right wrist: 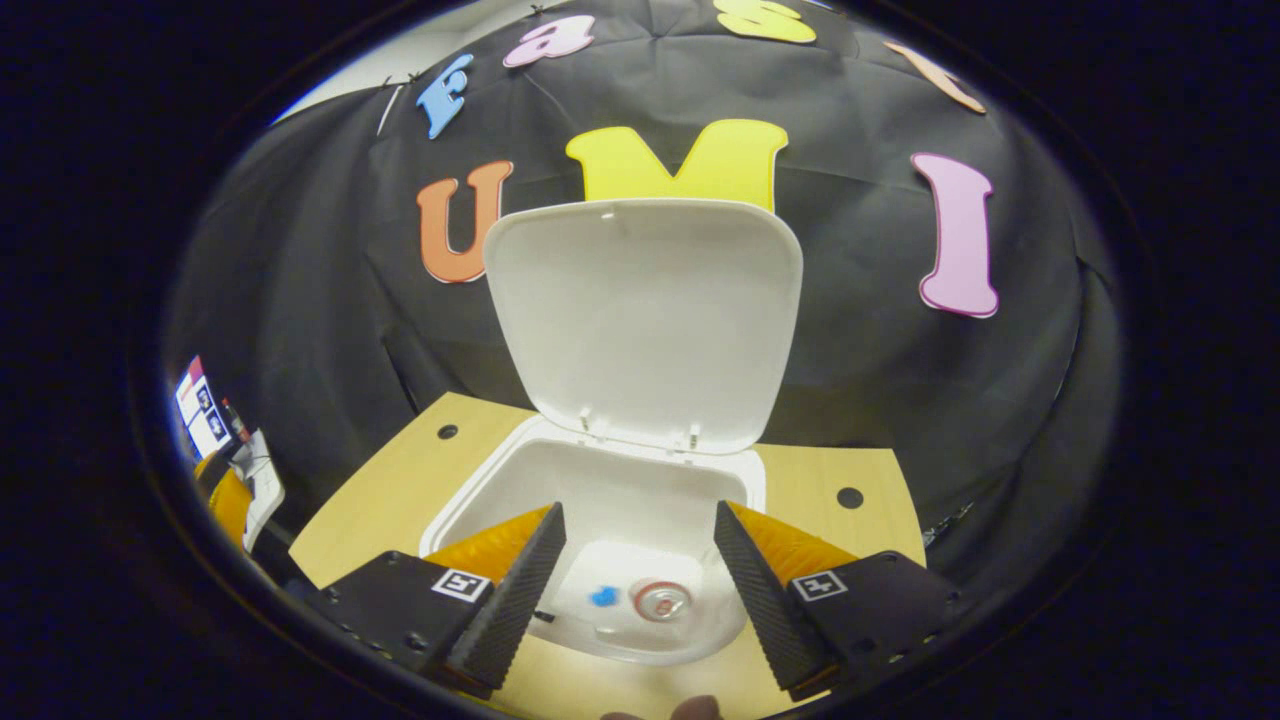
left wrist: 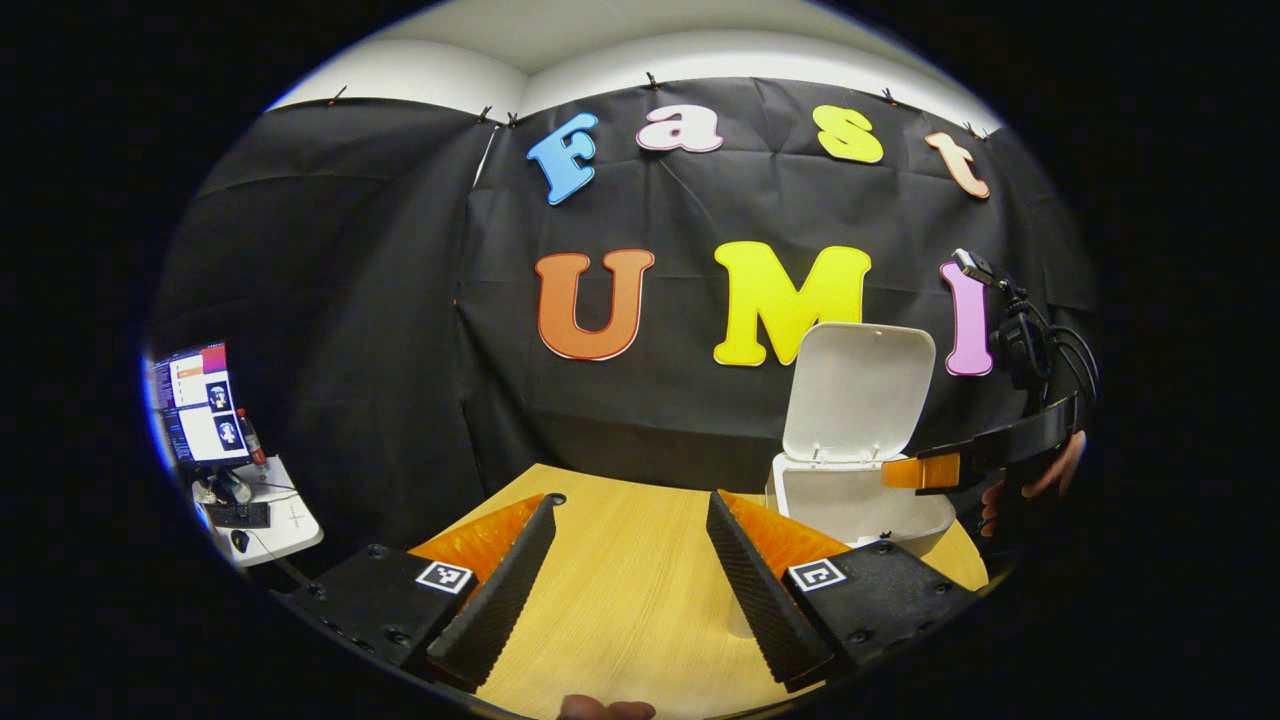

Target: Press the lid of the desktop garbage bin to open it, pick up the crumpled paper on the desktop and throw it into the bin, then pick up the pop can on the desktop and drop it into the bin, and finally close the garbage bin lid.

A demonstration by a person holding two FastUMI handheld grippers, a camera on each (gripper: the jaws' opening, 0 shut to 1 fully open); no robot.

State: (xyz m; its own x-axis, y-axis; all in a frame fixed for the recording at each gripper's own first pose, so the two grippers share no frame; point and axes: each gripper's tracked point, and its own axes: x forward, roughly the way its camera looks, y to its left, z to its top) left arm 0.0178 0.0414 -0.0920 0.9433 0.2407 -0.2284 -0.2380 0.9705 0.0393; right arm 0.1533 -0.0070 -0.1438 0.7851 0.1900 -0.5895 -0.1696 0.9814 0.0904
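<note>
While our right gripper point(right wrist: 632, 575) hangs released above the open bin point(right wrist: 480, 500), its pop can point(right wrist: 661, 599) stands top-up inside; our left gripper point(left wrist: 630, 570) gapes too

One white bin point(right wrist: 505, 480) is sitting on one wooden table point(left wrist: 630, 590), its one lid point(right wrist: 645, 320) standing open. Inside it one pop can point(right wrist: 661, 600) is lying beside one blue scrap point(right wrist: 603, 597). Two grippers are showing, left point(left wrist: 630, 575) and right point(right wrist: 632, 580), both spread wide.
</note>
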